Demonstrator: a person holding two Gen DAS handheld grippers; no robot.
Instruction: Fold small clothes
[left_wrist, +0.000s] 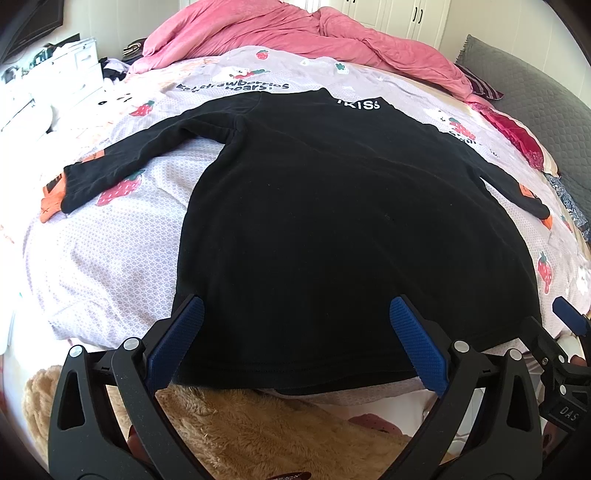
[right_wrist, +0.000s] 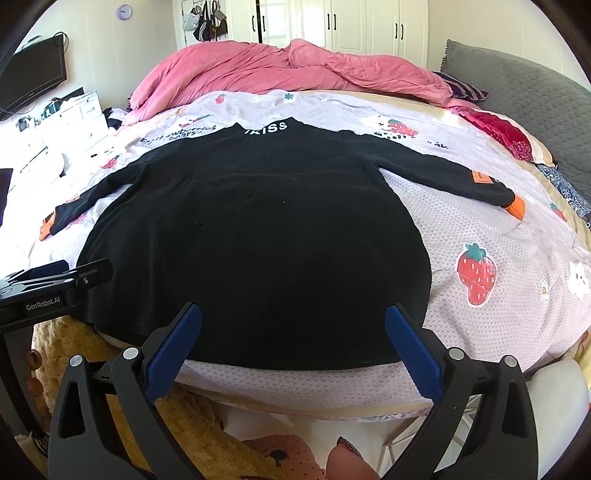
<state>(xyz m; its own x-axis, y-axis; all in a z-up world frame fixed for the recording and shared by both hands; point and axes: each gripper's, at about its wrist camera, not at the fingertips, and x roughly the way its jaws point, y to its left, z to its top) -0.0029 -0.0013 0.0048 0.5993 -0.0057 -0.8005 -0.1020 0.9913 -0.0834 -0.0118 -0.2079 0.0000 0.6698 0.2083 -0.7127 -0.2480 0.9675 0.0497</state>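
A black long-sleeved top (left_wrist: 332, 221) with white lettering at the collar lies flat on the bed, both sleeves spread out and orange cuffs showing; it also shows in the right wrist view (right_wrist: 258, 236). My left gripper (left_wrist: 295, 314) is open and empty, just above the left part of the hem nearest me. My right gripper (right_wrist: 293, 321) is open and empty, over the right part of the hem. The right gripper shows at the right edge of the left wrist view (left_wrist: 565, 332); the left gripper shows at the left edge of the right wrist view (right_wrist: 55, 284).
The top lies on a lilac strawberry-print sheet (right_wrist: 480, 229). A bunched pink duvet (right_wrist: 280, 70) and grey pillow (right_wrist: 517, 85) lie at the far end. A tan fluffy blanket (left_wrist: 240, 424) hangs at the near bed edge. White drawers (right_wrist: 74, 118) stand to the left.
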